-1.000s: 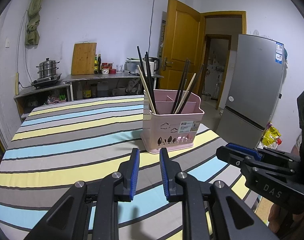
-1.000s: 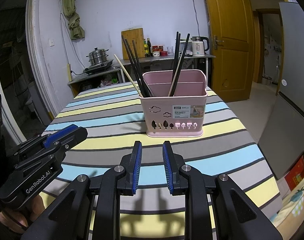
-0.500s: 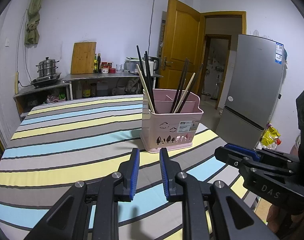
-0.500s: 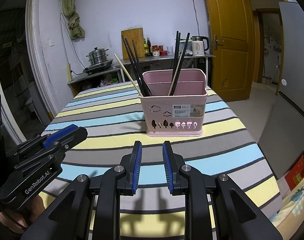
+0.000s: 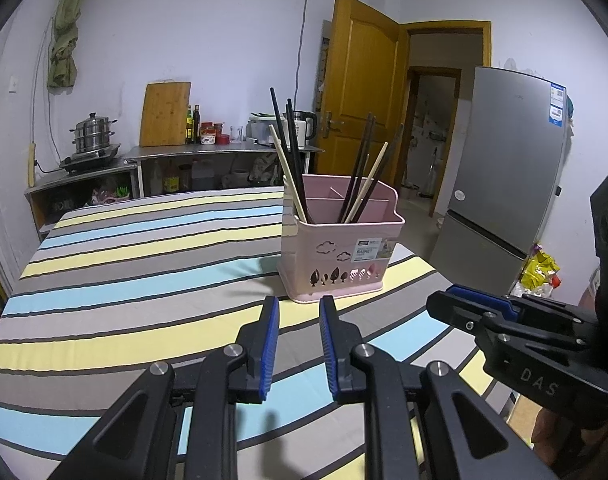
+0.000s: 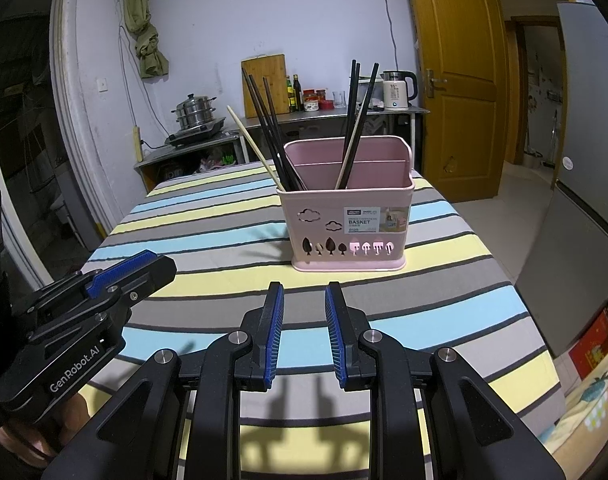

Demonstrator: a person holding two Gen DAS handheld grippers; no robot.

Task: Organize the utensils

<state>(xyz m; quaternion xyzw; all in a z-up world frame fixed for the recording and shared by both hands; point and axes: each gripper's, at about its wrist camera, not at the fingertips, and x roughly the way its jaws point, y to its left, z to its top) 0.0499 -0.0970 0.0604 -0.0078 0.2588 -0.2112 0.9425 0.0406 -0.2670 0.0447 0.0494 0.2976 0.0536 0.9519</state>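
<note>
The left gripper (image 5: 299, 308) hangs over the near edge of the striped tablecloth (image 5: 144, 280), its blue-padded jaws a narrow gap apart with nothing between them. The right gripper (image 6: 304, 294) is released in the same way, jaws slightly parted and empty.

Straight ahead of the right gripper, and ahead and slightly to the right of the left one, stands the pink utensil basket (image 6: 350, 226), upright on the cloth and well clear of both sets of fingertips. It has cloud, tree and mushroom cut-outs on its front wall and a printed label reading BASKET; the smaller print is too fine to read. A divider runs across the inside. Black chopsticks (image 6: 270, 128) and one pale wooden chopstick (image 6: 252, 144) lean out of its left end; more black ones and a pale one (image 6: 354, 116) lean in the middle. Their lower ends are hidden behind the basket wall, so which compartment each sits in cannot be told for sure.

Each camera catches the other gripper only partly, cut off at the frame edge. A hand (image 6: 36, 440) under the left gripper is mostly hidden.

Beyond the table stand a steel counter (image 6: 328, 114), a steamer pot (image 6: 194, 110), a cutting board (image 6: 264, 84), a kettle (image 6: 396, 88), a wooden door (image 6: 456, 80) and a grey refrigerator (image 5: 504, 168).
</note>
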